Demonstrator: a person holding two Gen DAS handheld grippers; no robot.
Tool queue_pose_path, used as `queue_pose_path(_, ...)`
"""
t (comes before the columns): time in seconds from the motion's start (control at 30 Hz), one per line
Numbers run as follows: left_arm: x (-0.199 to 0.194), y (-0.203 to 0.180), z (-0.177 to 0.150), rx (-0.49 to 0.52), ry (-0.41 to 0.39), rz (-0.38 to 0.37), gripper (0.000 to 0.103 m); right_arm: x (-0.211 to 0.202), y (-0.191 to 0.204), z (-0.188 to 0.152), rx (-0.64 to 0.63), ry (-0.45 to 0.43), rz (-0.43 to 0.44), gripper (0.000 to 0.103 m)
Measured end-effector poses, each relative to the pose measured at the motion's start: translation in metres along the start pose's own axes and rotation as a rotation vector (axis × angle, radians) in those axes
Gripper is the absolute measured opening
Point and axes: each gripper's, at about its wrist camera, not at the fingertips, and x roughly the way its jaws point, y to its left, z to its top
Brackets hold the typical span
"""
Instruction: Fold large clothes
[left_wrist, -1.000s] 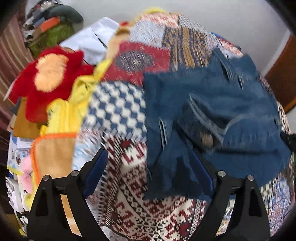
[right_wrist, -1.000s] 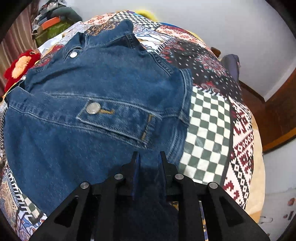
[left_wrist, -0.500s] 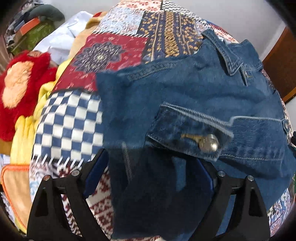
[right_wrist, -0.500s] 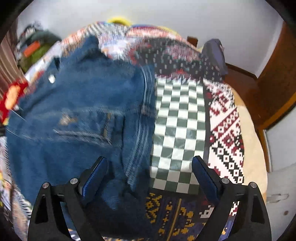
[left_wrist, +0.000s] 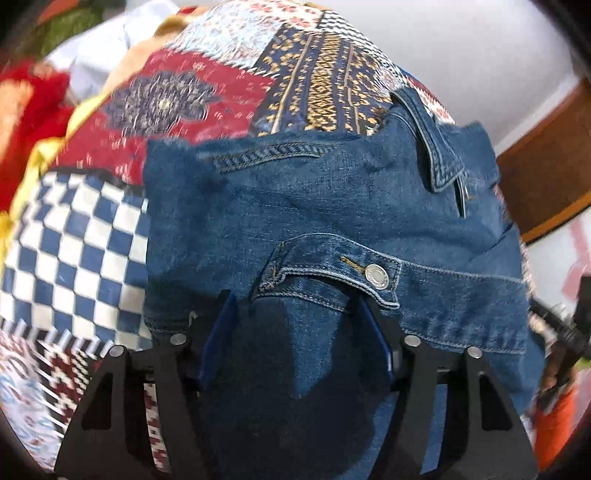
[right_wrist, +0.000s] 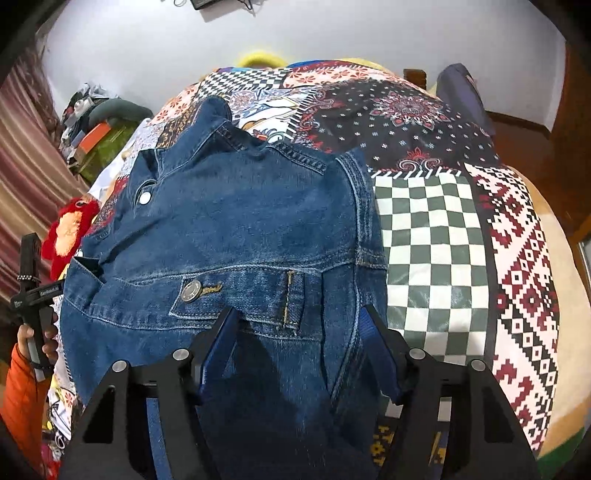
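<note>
Denim jacket (right_wrist: 236, 229): blue, lying front-up and spread on the patchwork bedspread (right_wrist: 436, 236); collar toward the far end, two buttoned chest-pocket flaps, metal button (left_wrist: 376, 277) on the nearer flap in the left wrist view. What, if anything, sits inside the pockets cannot be told.

Left gripper (left_wrist: 295, 325): jaws spread fairly wide, denim lying between the blue pads; no pinch on the cloth evident.

Right gripper (right_wrist: 301, 328): jaws likewise apart, over the jacket's near edge below the pocket flap; cloth lies between the pads, not clamped.

Red plush toy (right_wrist: 70, 229): at the bedspread's left edge, beside the jacket.

Yellow cloth (left_wrist: 22, 184): blurred, by the toy in the left wrist view; probably bedding.

Clutter pile (right_wrist: 96, 129): against the far-left wall, contents indistinct.
</note>
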Motion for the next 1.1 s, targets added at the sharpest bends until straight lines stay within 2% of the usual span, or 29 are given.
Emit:
queue_pose_path(0.07, -0.004, -0.001, -0.002, 0.002, -0.018, -0.005, 0.055, -0.001, 0.003, -0.002, -0.015, 0.005, 0.021, 0.062)
queue_pose_path(0.13, -0.008, -0.005, -0.004, 0.009, -0.028, 0.001, 0.048, 0.005, 0.01, -0.005, -0.04, 0.051, 0.08, 0.052)
queue_pose_path(0.23, -0.014, -0.009, -0.007, 0.016, -0.036, 0.031, 0.027, 0.012, 0.016, -0.006, -0.069, 0.045, 0.035, 0.049)
queue_pose_path(0.3, -0.022, -0.011, -0.008, 0.017, -0.05, 0.053, 0.018, 0.013, 0.013, -0.003, -0.029, 0.036, 0.045, 0.04)
queue_pose_path(0.33, -0.027, -0.012, -0.01, 0.022, -0.056, 0.065, 0.016, 0.01, 0.013, -0.001, -0.014, 0.02, 0.046, 0.027)
queue_pose_path(0.37, -0.033, -0.014, -0.011, 0.034, -0.07, 0.081, 0.012, 0.005, 0.012, -0.002, -0.007, 0.005, 0.044, 0.021)
queue_pose_path(0.5, -0.065, -0.028, -0.008, 0.104, -0.154, 0.121, 0.012, -0.02, 0.019, 0.003, -0.012, -0.065, 0.013, 0.016)
queue_pose_path(0.7, -0.12, -0.045, -0.006, 0.131, -0.284, 0.135, 0.01, -0.079, 0.05, 0.03, -0.102, -0.224, -0.009, 0.014)
queue_pose_path(0.83, -0.151, -0.055, 0.004, 0.187, -0.42, 0.227, 0.008, -0.11, 0.076, 0.057, -0.177, -0.331, -0.047, 0.014)
queue_pose_path(0.87, -0.154, -0.054, 0.008, 0.185, -0.43, 0.246, 0.008, -0.116, 0.082, 0.067, -0.185, -0.351, -0.05, 0.014)
queue_pose_path(0.97, -0.154, -0.042, 0.032, 0.137, -0.426, 0.232, 0.008, -0.12, 0.091, 0.089, -0.193, -0.393, -0.067, 0.014)
queue_pose_path(1.1, -0.131, -0.031, 0.059, 0.107, -0.391, 0.239, 0.008, -0.099, 0.095, 0.117, -0.19, -0.402, -0.102, 0.014)
